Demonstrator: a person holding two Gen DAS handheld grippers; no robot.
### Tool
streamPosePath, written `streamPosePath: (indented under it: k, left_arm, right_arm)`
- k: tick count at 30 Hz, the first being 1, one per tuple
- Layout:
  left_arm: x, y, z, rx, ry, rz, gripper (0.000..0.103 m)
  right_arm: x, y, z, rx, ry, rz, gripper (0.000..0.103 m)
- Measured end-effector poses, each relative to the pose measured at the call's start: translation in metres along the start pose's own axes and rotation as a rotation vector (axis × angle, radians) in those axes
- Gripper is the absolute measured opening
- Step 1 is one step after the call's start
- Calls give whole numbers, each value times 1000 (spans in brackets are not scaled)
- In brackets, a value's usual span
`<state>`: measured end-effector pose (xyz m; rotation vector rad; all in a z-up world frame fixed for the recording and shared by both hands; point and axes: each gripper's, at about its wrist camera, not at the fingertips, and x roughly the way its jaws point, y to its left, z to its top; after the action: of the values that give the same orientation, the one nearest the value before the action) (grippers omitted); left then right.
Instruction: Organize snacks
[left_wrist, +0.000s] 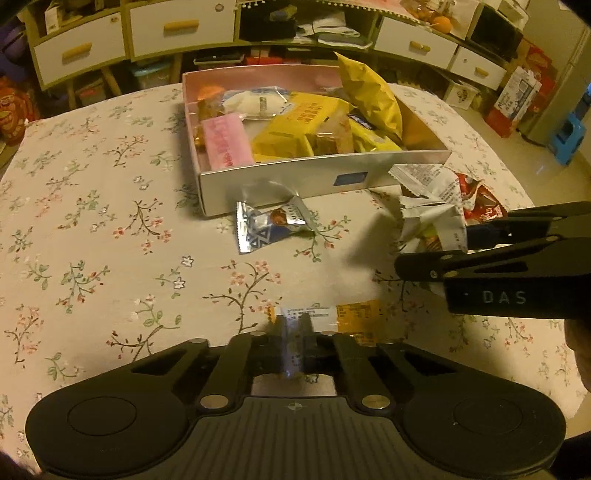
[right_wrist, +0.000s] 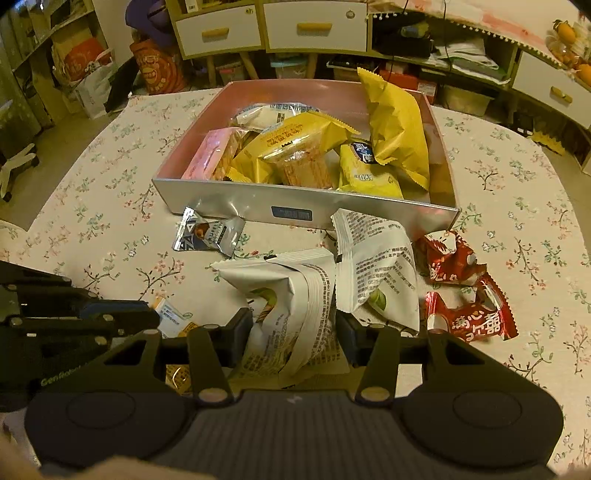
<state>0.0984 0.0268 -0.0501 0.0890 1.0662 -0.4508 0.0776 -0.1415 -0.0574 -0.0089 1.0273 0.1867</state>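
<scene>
An open silver box (left_wrist: 295, 181) (right_wrist: 243, 201) on the floral table holds several yellow, pink and white snack packs. My left gripper (left_wrist: 293, 343) is shut on an orange-and-white snack packet (left_wrist: 332, 317), low over the table near me. My right gripper (right_wrist: 295, 328) is shut on a white snack bag (right_wrist: 295, 314) with printed text, in front of the box; it enters the left wrist view from the right (left_wrist: 436, 254). A second white bag (right_wrist: 376, 266) leans beside it.
A silver-blue wrapped snack (left_wrist: 266, 225) (right_wrist: 207, 234) lies in front of the box. Two red packets (right_wrist: 469, 317) (right_wrist: 450, 258) lie to the right. Cabinets with white drawers (right_wrist: 314, 26) stand behind the table.
</scene>
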Motion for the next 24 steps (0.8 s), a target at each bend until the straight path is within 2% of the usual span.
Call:
streamPosePath:
  k: [5, 7, 8, 10, 12, 13, 15, 17, 19, 21, 24]
  left_arm:
    - [-5, -5, 2, 29, -11, -10, 0]
    - [-6, -9, 3, 78, 12, -52, 0]
    - [-8, -11, 3, 114, 7, -57, 7]
    - [-12, -16, 0, 185, 2, -28, 10]
    - [-11, -18, -3, 253, 18, -38, 31]
    - [-10, -19, -5, 282, 24, -48, 36]
    - [-7, -23, -7, 369, 43, -54, 58]
    - [-4, -29, -9, 459, 46, -35, 68]
    - [1, -35, -12, 543, 51, -27, 70]
    - [9, -37, -13, 586, 77, -29, 71]
    - [16, -33, -10, 573, 67, -40, 75]
  right_arm:
    - [-5, 1, 2, 0, -12, 11, 46]
    - [-6, 0, 2, -1, -13, 17, 46]
    - [-6, 0, 2, -2, -15, 18, 46]
    - [-6, -1, 2, -2, -12, 19, 46]
    - [-7, -2, 1, 2, -9, 21, 46]
    - [-7, -3, 0, 3, -5, 23, 46]
    - [-9, -3, -1, 1, 0, 27, 46]
    - [-10, -2, -1, -8, 6, 30, 46]
    - [-10, -1, -2, -18, 19, 34, 46]
    - [-9, 0, -2, -27, 33, 37, 46]
    - [-8, -1, -4, -34, 42, 34, 46]
